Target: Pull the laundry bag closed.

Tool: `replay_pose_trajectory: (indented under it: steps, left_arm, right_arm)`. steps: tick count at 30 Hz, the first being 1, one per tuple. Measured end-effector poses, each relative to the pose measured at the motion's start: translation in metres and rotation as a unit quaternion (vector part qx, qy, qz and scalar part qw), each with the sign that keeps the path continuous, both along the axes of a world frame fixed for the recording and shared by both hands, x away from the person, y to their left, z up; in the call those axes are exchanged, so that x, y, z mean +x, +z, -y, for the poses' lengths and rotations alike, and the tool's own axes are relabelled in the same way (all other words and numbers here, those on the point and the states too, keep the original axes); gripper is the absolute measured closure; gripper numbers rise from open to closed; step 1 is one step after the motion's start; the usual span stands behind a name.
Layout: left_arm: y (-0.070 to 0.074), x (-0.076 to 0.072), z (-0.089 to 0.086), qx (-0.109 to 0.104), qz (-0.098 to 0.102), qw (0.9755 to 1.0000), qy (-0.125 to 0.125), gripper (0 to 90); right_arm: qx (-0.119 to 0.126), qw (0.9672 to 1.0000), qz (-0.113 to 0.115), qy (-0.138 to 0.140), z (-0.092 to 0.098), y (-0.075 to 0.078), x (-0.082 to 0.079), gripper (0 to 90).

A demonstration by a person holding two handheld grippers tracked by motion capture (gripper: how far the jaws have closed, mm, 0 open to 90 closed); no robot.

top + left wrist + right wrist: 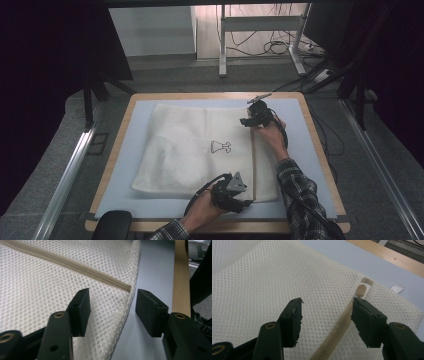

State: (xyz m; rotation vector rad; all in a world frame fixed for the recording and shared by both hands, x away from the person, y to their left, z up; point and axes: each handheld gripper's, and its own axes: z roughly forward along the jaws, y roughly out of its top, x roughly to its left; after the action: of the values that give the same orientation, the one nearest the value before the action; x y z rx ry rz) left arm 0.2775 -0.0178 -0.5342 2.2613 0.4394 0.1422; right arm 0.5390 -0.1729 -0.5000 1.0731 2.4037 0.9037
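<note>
Item: white mesh laundry bag point(200, 150) with a beige zipper point(253, 160) and a small black printed figure, lying flat on the pale blue mat point(120, 165) of the wood-edged table point(320, 150). It looks filled, plump toward its left half.

Zipper: runs near the bag's right edge, from the near end to the far end. In your right gripper view the beige zipper pull point(362, 290) sits at the far end of the track; the teeth below it look joined. In your left gripper view the zipper's near end point(126, 287) looks shut too.

Left gripper point(239, 201): at the near end of the zipper. Jaws stand half apart and straddle the bag's edge without pinching it.

Right gripper point(252, 117): at the far end, just short of the pull. Jaws half apart, over the mesh, nothing clamped.

Status, as a judgement: the zipping appears done along the whole visible track and you have let go at both ends. What may be left is withdrawing your hands, or moving the bag.
</note>
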Motion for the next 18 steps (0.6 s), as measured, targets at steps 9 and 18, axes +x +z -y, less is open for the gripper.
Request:
replay_pose_trajectory:
  steps: [9, 18]
  left_arm:
    - [0.0, 0.0, 0.0, 0.005, 0.002, 1.0, 0.005, 34.2]
    - [0.002, 0.001, -0.004, 0.005, -0.005, 0.9999, 0.013, 25.4]
  right_arm:
    - [0.005, 0.9999, 0.001, 0.01, 0.003, -0.003, -0.009, 32.0]
    - [0.019, 0.9996, 0.002, 0.022, 0.005, 0.003, -0.022, 27.2]
